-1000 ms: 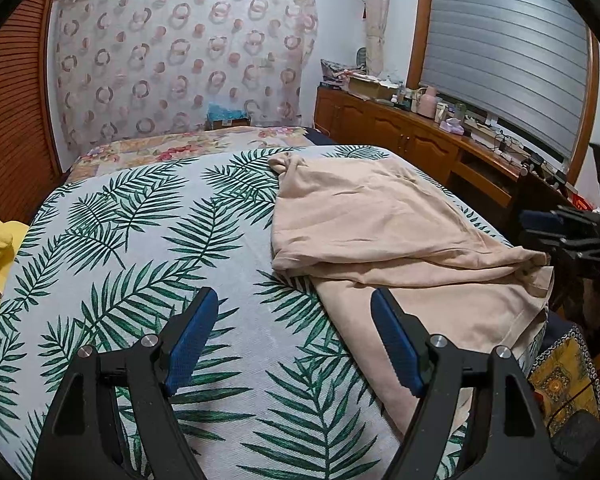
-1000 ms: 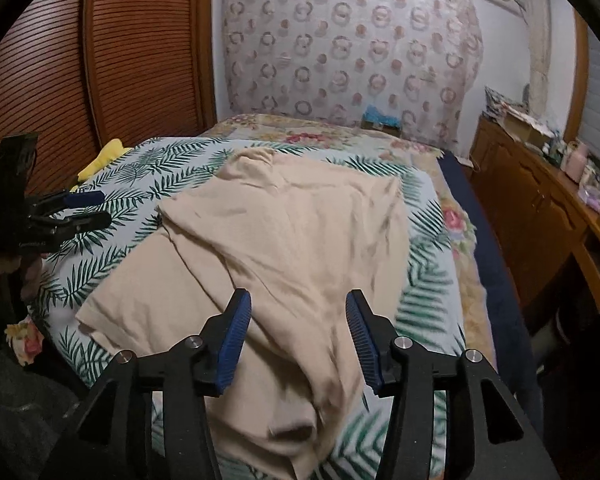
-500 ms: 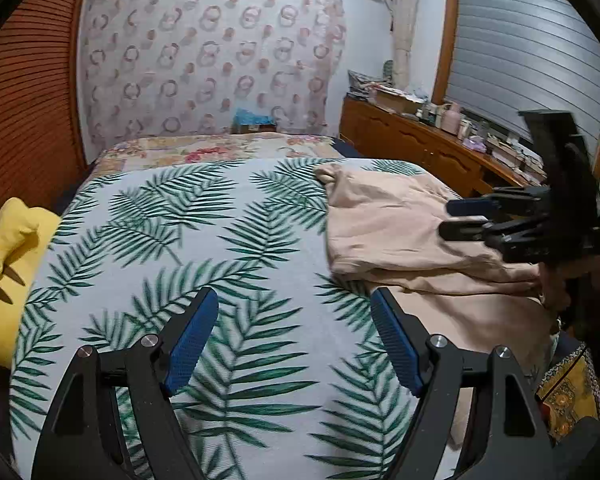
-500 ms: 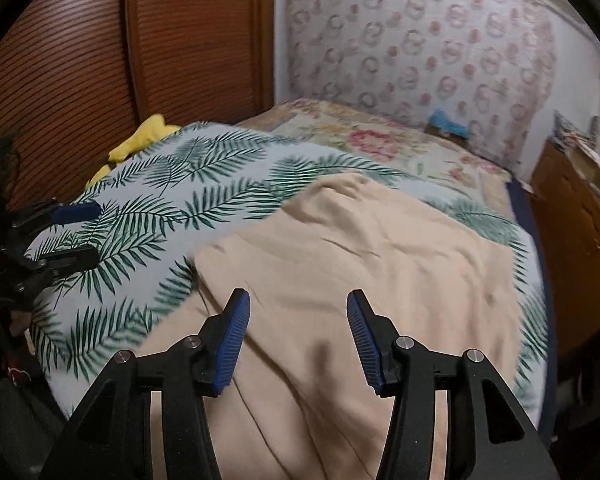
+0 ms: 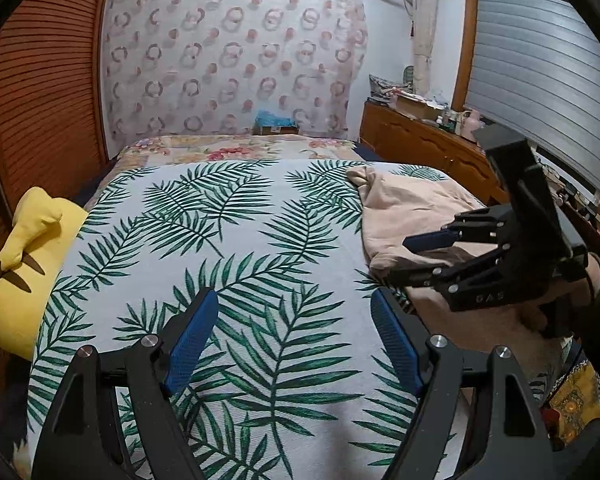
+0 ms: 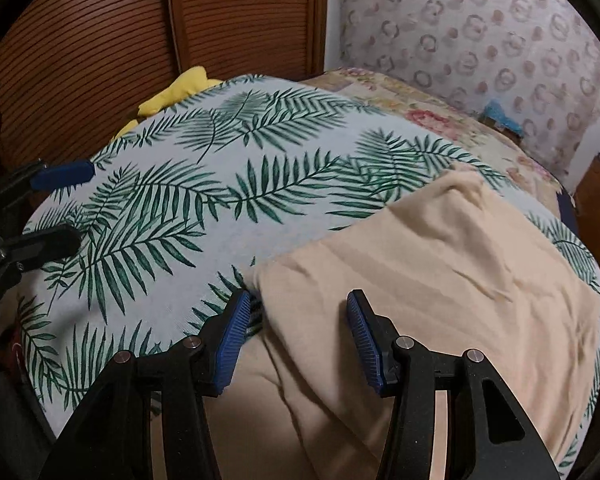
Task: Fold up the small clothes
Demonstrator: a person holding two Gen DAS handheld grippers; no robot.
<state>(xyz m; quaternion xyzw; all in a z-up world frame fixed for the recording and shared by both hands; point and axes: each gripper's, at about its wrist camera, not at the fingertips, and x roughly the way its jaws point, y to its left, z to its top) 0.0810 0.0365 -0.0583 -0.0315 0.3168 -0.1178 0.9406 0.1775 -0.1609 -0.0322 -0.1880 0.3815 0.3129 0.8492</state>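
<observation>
A beige garment (image 6: 440, 280) lies rumpled on the right part of the bed; it also shows in the left wrist view (image 5: 404, 208). My right gripper (image 6: 296, 312) is open, its blue pads straddling the garment's left corner just above the cloth; in the left wrist view it (image 5: 416, 256) hovers over the garment's near fold. My left gripper (image 5: 294, 320) is open and empty above the bare leaf-print cover, left of the garment; it shows at the left edge of the right wrist view (image 6: 68, 204).
The bed wears a palm-leaf cover (image 5: 220, 240) over a floral sheet (image 5: 240, 146). A yellow cushion (image 5: 28, 264) lies at the bed's left edge by the wooden louvred doors (image 5: 40, 92). A wooden sideboard (image 5: 428, 148) with clutter stands right.
Both grippers have swung left. The right one has come down low over the garment's left corner. The left one now faces bare cover, the garment at its right.
</observation>
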